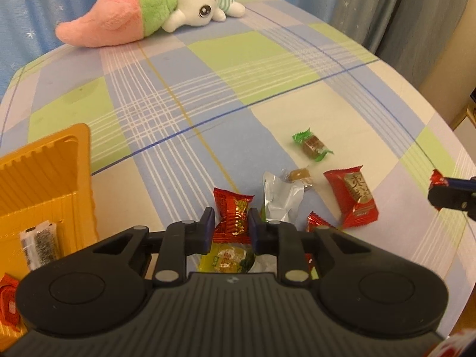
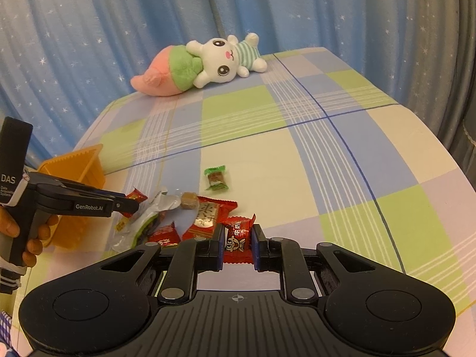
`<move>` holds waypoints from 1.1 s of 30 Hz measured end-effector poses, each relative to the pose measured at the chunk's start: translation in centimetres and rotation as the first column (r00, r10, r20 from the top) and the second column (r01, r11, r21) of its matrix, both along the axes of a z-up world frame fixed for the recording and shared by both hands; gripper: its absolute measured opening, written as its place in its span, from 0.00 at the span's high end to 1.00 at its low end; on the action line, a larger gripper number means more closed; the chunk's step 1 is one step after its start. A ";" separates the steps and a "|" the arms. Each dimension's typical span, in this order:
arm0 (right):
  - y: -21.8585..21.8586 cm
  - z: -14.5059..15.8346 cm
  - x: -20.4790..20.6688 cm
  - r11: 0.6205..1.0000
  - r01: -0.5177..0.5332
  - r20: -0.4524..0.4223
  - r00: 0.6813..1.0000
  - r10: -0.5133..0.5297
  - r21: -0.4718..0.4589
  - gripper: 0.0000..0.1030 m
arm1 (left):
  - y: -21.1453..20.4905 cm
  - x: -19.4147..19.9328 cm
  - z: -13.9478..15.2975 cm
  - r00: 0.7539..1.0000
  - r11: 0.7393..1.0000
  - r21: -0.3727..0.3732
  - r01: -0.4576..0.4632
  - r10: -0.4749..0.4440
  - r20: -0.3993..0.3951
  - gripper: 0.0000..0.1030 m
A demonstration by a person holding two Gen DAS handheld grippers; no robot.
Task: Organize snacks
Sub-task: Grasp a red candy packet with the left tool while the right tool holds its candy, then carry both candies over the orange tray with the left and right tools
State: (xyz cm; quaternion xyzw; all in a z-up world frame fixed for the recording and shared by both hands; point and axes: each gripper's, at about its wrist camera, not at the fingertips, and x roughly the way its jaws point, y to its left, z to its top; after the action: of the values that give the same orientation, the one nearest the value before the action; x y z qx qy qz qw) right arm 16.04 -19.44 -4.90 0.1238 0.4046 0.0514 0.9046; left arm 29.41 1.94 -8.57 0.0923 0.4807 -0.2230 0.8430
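Both fingers clenched: left gripper [image 1: 231,223] grasps a red packet [image 1: 232,214], right gripper [image 2: 237,242] a red candy [image 2: 238,238]; I lift straight, then carry to the yellow tray [image 1: 44,184].

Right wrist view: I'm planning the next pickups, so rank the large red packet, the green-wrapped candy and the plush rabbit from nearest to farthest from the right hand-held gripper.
1. Large red packet, just ahead-left of the right hand-held gripper.
2. Green-wrapped candy, farther up the cloth, alone.
3. Plush rabbit, at the table's far edge by the curtain.
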 end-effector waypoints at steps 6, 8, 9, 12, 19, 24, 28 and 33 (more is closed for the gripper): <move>1.4 0.8 -0.2 0.999 -0.041 0.025 0.999 0.041 0.003 0.82 | 1.5 -1.7 2.1 0.999 0.998 -0.052 -0.033 0.035 0.026 0.81; 2.0 1.2 -0.2 0.998 -0.058 0.033 0.998 0.058 0.005 0.82 | 2.2 -2.5 2.9 0.998 0.997 -0.070 -0.045 0.047 0.030 0.82; 2.3 1.3 -0.2 0.998 -0.067 0.037 0.997 0.067 0.006 0.82 | 2.6 -2.9 3.2 0.998 0.996 -0.077 -0.051 0.053 0.034 0.82; 3.2 1.7 -0.2 0.995 -0.096 0.049 0.994 0.096 0.011 0.82 | 3.7 -4.1 4.4 0.996 0.993 -0.100 -0.067 0.072 0.049 0.82; 5.8 2.4 0.1 0.986 -0.165 0.066 0.984 0.163 0.032 0.82 | 6.6 -6.6 6.7 0.988 0.983 -0.146 -0.115 0.128 0.082 0.82; 8.3 2.9 0.3 0.973 -0.230 0.083 0.971 0.226 0.038 0.82 | 8.8 -8.2 8.1 0.980 0.974 -0.169 -0.154 0.172 0.103 0.82; 10.7 3.2 0.7 0.957 -0.286 0.094 0.955 0.281 0.046 0.82 | 10.8 -9.2 8.9 0.970 0.966 -0.179 -0.188 0.212 0.120 0.82; 13.9 3.3 1.5 0.934 -0.352 0.103 0.933 0.345 0.058 0.82 | 13.7 -10.1 9.5 0.954 0.954 -0.178 -0.241 0.267 0.136 0.82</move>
State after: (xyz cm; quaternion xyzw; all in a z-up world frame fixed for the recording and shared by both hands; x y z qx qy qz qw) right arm 17.53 -5.58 -1.60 0.0818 0.3762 0.2321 0.8933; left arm 19.34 15.67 0.90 -0.0208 0.4005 -0.1423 0.9050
